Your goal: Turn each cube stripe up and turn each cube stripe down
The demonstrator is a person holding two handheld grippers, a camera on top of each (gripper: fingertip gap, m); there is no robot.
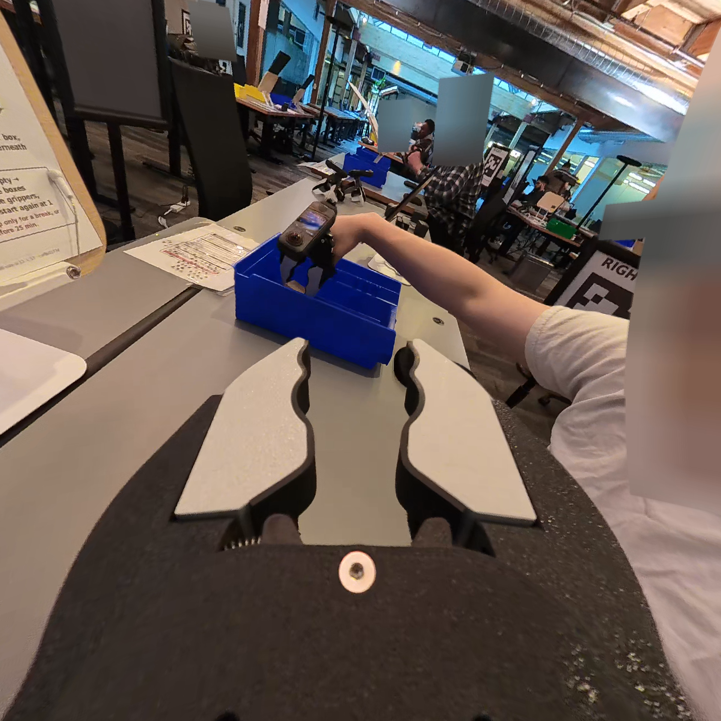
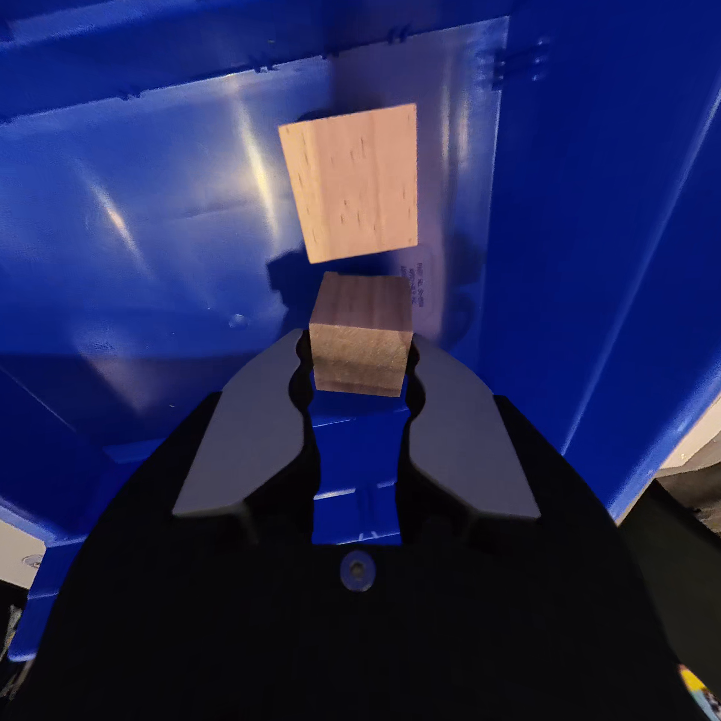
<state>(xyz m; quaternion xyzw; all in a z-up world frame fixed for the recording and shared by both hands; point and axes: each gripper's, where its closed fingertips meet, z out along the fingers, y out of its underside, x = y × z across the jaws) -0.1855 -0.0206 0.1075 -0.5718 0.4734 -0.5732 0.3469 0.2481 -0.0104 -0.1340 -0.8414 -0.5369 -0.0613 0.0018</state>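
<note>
Grey worktop (image 1: 156,370) under left hand-held gripper (image 1: 353,353), jaws apart, empty, short of blue bin (image 1: 312,316) | right hand-held gripper (image 2: 361,351) inside bin, clamping darker wooden cube (image 2: 361,351); lighter wooden cube (image 2: 353,183) just beyond on bin floor.

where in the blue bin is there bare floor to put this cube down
Bare bin floor lies left of the lighter cube, up to the left wall. It is tight around the right gripper: the gripped cube, lighter cube and right wall sit close.
</note>
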